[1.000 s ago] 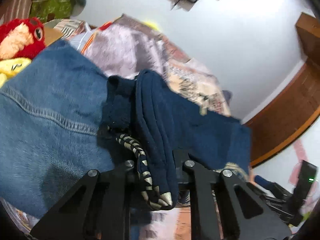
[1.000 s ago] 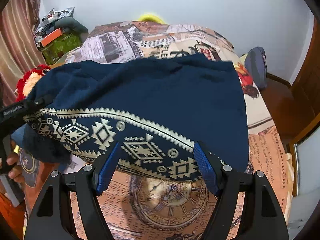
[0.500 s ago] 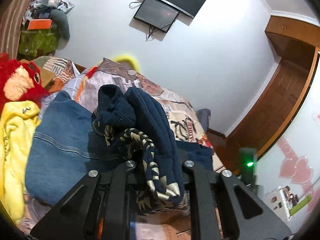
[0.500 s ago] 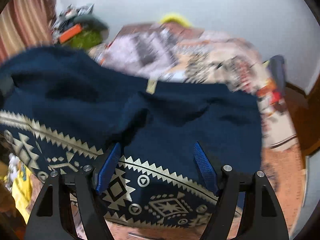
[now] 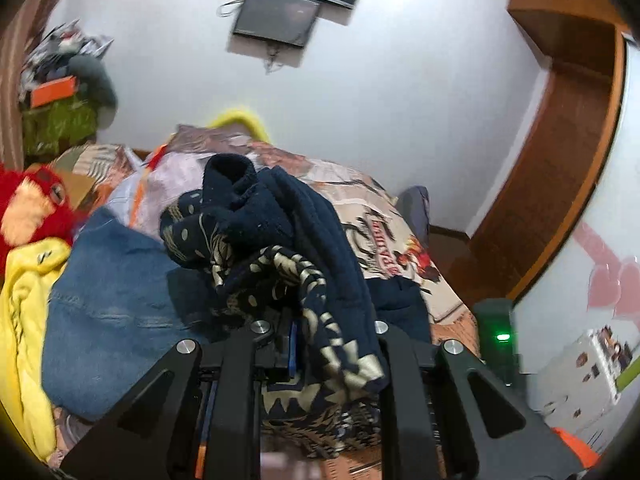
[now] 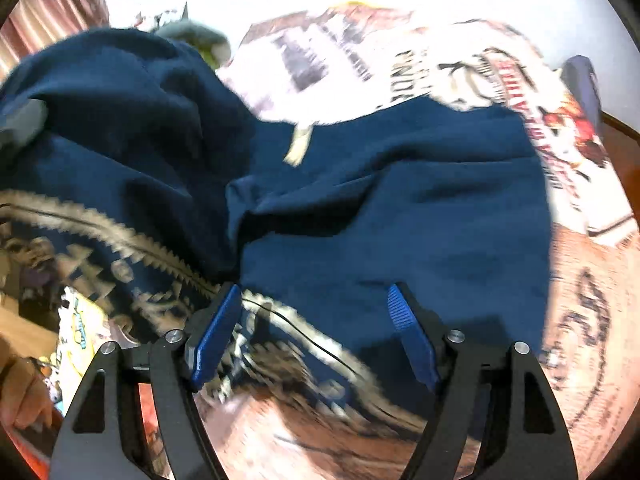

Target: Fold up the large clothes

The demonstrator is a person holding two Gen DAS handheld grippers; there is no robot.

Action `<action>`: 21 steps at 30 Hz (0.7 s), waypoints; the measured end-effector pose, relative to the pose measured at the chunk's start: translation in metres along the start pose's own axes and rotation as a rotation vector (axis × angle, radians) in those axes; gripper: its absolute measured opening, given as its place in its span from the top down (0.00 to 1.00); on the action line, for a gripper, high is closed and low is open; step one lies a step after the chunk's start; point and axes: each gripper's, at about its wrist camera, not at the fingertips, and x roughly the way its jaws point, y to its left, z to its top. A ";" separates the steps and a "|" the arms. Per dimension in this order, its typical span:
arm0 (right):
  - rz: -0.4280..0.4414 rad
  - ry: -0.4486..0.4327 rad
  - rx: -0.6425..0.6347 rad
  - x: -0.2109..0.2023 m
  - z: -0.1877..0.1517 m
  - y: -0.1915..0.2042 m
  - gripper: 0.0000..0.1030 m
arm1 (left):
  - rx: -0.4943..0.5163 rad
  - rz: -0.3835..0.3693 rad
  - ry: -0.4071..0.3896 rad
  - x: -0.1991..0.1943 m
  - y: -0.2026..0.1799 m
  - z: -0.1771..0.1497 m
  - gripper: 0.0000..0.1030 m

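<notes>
A navy garment with a cream geometric border (image 6: pixel 400 216) lies partly on the printed bedspread (image 6: pixel 460 52). My left gripper (image 5: pixel 318 328) is shut on a bunched fold of this navy garment (image 5: pixel 304 240) and holds it up above the bed. My right gripper (image 6: pixel 314 316) is open, its blue pads (image 6: pixel 408 328) spread over the garment's patterned hem, which lies between them. The right view is blurred.
Blue jeans (image 5: pixel 108 304), a yellow garment (image 5: pixel 24 320) and a red plush toy (image 5: pixel 28 208) lie at the left of the bed. A TV (image 5: pixel 280 16) hangs on the white wall. A wooden door frame (image 5: pixel 560 168) stands at the right.
My left gripper has lifted and tilted up with the bunched garment. The right gripper has moved in low over the hem, and the cloth has slumped and folded over itself.
</notes>
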 end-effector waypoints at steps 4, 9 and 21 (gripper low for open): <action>-0.133 -0.108 0.028 -0.046 -0.017 -0.038 0.29 | 0.094 -0.052 0.034 0.026 -0.058 -0.002 0.86; -0.223 -0.132 0.097 -0.080 -0.037 -0.089 0.29 | 0.145 -0.175 0.151 0.072 -0.116 -0.024 0.86; -0.302 -0.130 0.203 -0.125 -0.066 -0.141 0.29 | 0.355 -0.274 0.449 0.096 -0.162 -0.096 0.65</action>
